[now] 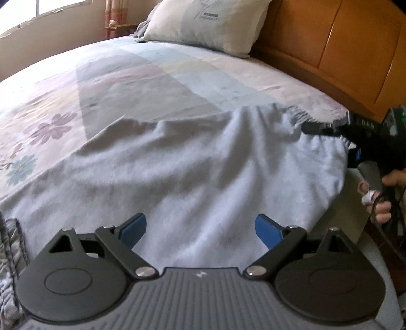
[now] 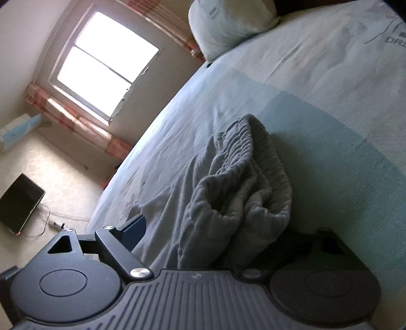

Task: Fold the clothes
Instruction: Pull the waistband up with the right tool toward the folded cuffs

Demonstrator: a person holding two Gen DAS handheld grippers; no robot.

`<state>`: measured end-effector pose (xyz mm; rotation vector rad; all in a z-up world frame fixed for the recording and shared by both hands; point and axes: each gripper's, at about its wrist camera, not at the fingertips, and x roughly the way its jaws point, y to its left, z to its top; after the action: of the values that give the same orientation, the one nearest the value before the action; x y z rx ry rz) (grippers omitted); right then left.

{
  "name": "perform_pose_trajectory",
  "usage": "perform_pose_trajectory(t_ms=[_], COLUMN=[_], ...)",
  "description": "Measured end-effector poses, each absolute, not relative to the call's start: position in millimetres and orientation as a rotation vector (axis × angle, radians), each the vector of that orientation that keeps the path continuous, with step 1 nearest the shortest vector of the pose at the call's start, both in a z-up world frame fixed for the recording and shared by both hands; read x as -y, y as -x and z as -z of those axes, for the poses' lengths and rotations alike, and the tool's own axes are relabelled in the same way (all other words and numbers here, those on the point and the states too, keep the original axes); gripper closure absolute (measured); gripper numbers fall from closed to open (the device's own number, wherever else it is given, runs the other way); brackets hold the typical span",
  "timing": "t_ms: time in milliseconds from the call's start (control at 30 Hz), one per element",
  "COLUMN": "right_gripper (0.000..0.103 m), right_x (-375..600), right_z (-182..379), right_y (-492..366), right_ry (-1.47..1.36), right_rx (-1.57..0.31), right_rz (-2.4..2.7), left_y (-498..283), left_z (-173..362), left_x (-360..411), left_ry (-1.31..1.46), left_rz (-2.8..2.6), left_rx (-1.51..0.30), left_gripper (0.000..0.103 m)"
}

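Your left hand-held gripper (image 1: pixel 200 232) hovers wide open and empty above the soft pale-grey garment (image 1: pixel 190 165); your right hand-held gripper (image 2: pixel 203 228) gapes around its elastic waistband (image 2: pixel 256 157), unpinched. Next, clamp both for folding.

- Left tongs (image 1: pixel 200 229): black linkage arms, silver screws, blue pads, ribbed grey body.
- Right tongs (image 1: pixel 308 128): black housing, white lettering, green light, black cable.

A wide bed (image 1: pixel 157 76) under a pale floral sheet fills the room, a pillow (image 1: pixel 210 22) against its orange wooden headboard (image 1: pixel 342 45), while a bright window (image 2: pixel 101 63) with pink checked curtains (image 2: pixel 83 124) lights the beige walls and patterned floor (image 2: pixel 61 182)
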<state>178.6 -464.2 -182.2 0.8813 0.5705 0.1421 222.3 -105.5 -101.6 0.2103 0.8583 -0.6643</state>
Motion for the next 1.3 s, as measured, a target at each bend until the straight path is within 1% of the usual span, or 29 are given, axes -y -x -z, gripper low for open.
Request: perform_pose_trajectory(t_ms=[33, 67, 100, 133, 200, 267, 300, 333, 367, 400, 467, 500, 567, 600, 633, 700, 900, 933, 1133, 1300], right_gripper=[0.025, 0.029, 0.040, 0.054, 0.066, 0.066, 0.062, 0.053, 0.048, 0.041, 0.039, 0.042, 0.058, 0.077, 0.081, 0.083, 0.081, 0.080, 0.079, 0.079], right_x=[465.4, 467.9, 471.0, 474.3, 480.8, 485.5, 487.2, 488.9, 489.6, 488.3, 482.9, 479.5, 477.3, 479.3, 482.9, 482.0, 474.8, 472.5, 451.9, 439.3], right_z=[183.2, 185.2, 187.7, 190.8, 196.2, 196.2, 194.5, 192.9, 191.2, 189.7, 187.2, 186.5, 188.7, 192.8, 198.2, 199.2, 188.3, 185.3, 164.6, 143.1], right_y=[-177.8, -176.0, -173.6, -171.0, -167.7, -169.6, -172.5, -175.6, -178.7, -181.1, -184.5, -184.8, -181.4, -178.3, -174.5, -175.4, -179.4, -179.6, -178.1, -179.7], right_ry=[-0.892, -0.907, -0.924, -0.937, -0.958, -0.982, -1.006, -1.033, -1.044, -1.035, -0.991, -0.955, -0.909, -0.918, -0.943, -0.950, -0.895, -0.877, -0.735, -0.719], right_rx=[-0.569, -0.565, -0.560, -0.560, -0.573, -0.601, -0.623, -0.642, -0.653, -0.656, -0.660, -0.657, -0.649, -0.640, -0.628, -0.626, -0.667, -0.672, -0.690, -0.670], right_rz=[-0.119, -0.094, -0.070, -0.048, -0.028, -0.029, -0.030, -0.032, -0.044, -0.055, -0.066, -0.063, -0.031, -0.025, -0.024, -0.032, 0.006, 0.011, 0.049, 0.033], left_y=[-221.0, -219.7, -218.3, -217.2, -214.6, -212.1, -211.0, -209.9, -209.0, -208.1, -207.2, -206.9, -206.3, -205.7, -205.0, -203.5, -199.3, -198.5, -193.8, -188.6], left_z=[101.1, 100.3, 99.2, 98.4, 97.5, 97.6, 97.9, 98.2, 98.4, 98.6, 98.9, 99.3, 100.1, 100.2, 100.4, 100.3, 95.8, 93.8, 79.0, 72.0], left_x=[105.0, 104.7, 105.1, 106.4, 109.3, 112.8, 114.6, 116.4, 117.9, 119.1, 120.3, 120.2, 119.1, 118.4, 117.6, 115.8, 110.8, 109.5, 93.5, 73.8], left_ry=[-0.212, -0.212, -0.211, -0.212, -0.227, -0.255, -0.271, -0.287, -0.303, -0.318, -0.339, -0.344, -0.342, -0.339, -0.335, -0.333, -0.348, -0.357, -0.409, -0.476], left_rz=[0.664, 0.665, 0.670, 0.679, 0.698, 0.717, 0.726, 0.734, 0.741, 0.746, 0.752, 0.753, 0.755, 0.756, 0.757, 0.760, 0.770, 0.773, 0.771, 0.744], left_rx=[-0.857, -0.855, -0.850, -0.845, -0.835, -0.828, -0.825, -0.821, -0.815, -0.810, -0.802, -0.800, -0.799, -0.800, -0.800, -0.800, -0.793, -0.789, -0.755, -0.727], left_gripper=[0.010, 0.010, 0.010, 0.010, 0.010, 0.010, 0.010, 0.010, 0.010, 0.010, 0.010, 0.010, 0.010, 0.010, 0.010, 0.010, 0.010, 0.010, 0.010, 0.010])
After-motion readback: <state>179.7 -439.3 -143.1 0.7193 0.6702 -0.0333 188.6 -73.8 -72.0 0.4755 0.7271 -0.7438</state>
